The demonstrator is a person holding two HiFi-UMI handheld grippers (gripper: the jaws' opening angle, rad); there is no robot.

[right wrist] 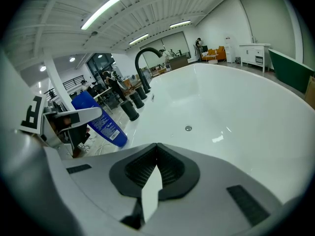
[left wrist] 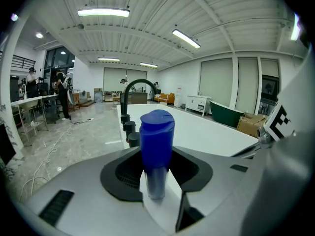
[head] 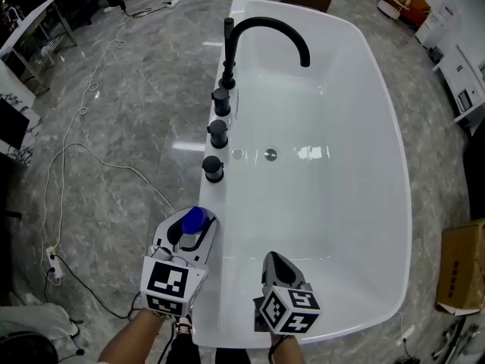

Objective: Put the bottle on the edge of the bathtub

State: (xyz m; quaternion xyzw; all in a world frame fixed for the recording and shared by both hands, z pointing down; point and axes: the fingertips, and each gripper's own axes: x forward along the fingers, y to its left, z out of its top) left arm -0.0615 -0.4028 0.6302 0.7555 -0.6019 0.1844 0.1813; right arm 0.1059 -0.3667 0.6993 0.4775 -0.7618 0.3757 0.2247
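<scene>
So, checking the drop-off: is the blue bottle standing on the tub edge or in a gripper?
In a gripper: the left gripper clamps the bottle, tilted, by the bathtub rim.

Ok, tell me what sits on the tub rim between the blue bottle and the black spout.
Three black knobs stand in a row along the rim between bottle and spout, clearest in the head view.

The bottle is blue with pale print. The tub is white, its tap and knobs black. The floor is grey, veined like marble.
</scene>
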